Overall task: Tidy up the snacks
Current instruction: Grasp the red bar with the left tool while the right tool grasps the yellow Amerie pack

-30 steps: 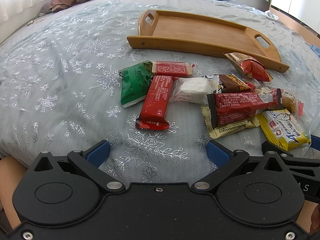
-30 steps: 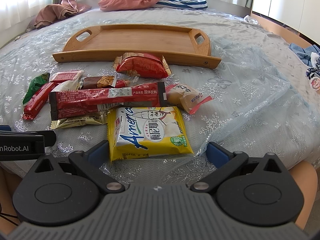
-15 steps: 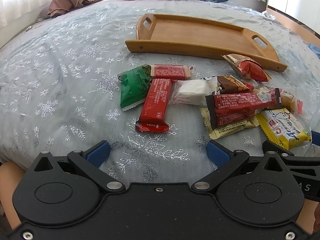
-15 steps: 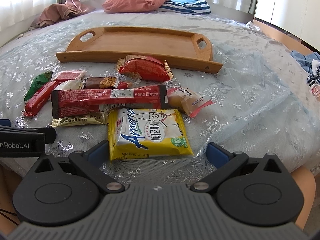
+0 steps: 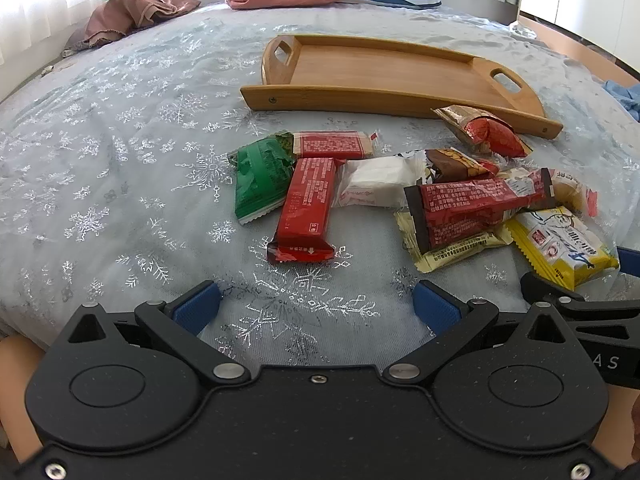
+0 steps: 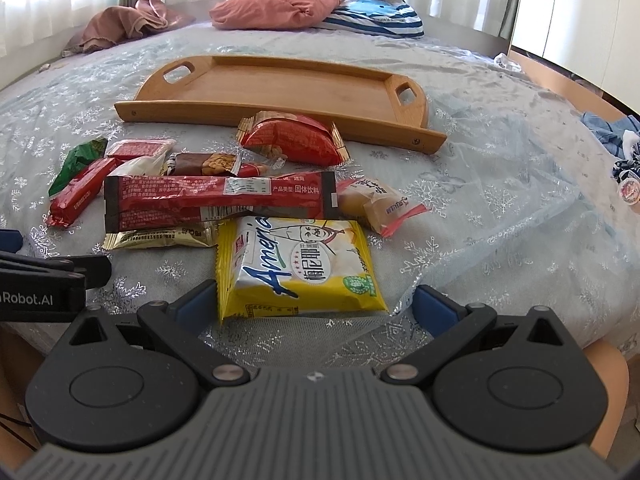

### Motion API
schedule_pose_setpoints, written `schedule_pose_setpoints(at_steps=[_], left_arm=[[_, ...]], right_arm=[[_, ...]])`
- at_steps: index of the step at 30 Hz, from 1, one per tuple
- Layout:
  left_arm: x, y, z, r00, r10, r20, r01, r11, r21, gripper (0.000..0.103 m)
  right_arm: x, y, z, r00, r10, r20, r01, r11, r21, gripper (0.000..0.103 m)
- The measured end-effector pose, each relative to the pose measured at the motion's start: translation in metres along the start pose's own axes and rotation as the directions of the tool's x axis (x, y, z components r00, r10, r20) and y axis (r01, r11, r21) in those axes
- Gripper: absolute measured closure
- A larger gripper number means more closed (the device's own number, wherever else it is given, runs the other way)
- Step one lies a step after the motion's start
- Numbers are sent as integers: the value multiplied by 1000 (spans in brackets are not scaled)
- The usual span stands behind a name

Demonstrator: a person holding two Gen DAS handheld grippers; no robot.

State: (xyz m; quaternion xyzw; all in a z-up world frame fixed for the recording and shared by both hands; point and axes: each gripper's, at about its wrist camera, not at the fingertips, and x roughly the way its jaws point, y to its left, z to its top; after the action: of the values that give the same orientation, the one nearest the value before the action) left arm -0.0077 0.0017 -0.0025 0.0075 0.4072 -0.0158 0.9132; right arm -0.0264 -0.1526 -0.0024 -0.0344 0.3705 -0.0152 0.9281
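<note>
Several wrapped snacks lie in a loose pile on the bed, in front of an empty wooden tray point(image 5: 384, 76) point(image 6: 280, 88). In the left wrist view a red bar point(image 5: 306, 208) lies nearest, with a green packet point(image 5: 260, 176) to its left. My left gripper point(image 5: 316, 306) is open and empty, just short of the red bar. In the right wrist view a yellow packet point(image 6: 296, 268) lies between the open fingers of my right gripper point(image 6: 316, 304), its near end level with the fingertips. A long dark red packet point(image 6: 216, 200) lies behind it.
The bed has a pale blue snowflake cover point(image 5: 120, 160). A pink pillow point(image 6: 276, 6), a striped pillow point(image 6: 376, 18) and brown cloth point(image 6: 120, 24) lie at the far end. Blue clothes point(image 6: 612, 132) lie at the right. The left gripper's body point(image 6: 44, 284) shows at the right view's left edge.
Both views have tilted up slightly, showing more of the far bed and curtains. The snacks and tray have not moved. Both grippers stay open.
</note>
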Motion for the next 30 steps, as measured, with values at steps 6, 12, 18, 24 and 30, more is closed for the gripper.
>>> schedule_pose_setpoints(at_steps=[6, 12, 18, 24, 30], left_arm=[[-2, 0, -4, 999, 2, 34, -2, 1000, -2, 0], [-9, -1, -3, 997, 7, 72, -8, 1000, 6, 11], [-20, 10, 10, 986, 32, 161, -28, 999, -29, 28], [-19, 20, 23, 978, -16, 209, 31, 997, -69, 57], [-2, 14, 26, 986, -33, 165, 41, 998, -45, 60]], right_arm=[[2, 1, -6, 999, 2, 32, -2, 1000, -6, 0], [-2, -2, -5, 999, 12, 51, -13, 1000, 3, 0], [-15, -16, -5, 992, 75, 103, -84, 993, 82, 0], [-24, -20, -1, 983, 71, 168, -88, 991, 99, 10], [-17, -19, 3, 985, 86, 151, -99, 992, 82, 21]])
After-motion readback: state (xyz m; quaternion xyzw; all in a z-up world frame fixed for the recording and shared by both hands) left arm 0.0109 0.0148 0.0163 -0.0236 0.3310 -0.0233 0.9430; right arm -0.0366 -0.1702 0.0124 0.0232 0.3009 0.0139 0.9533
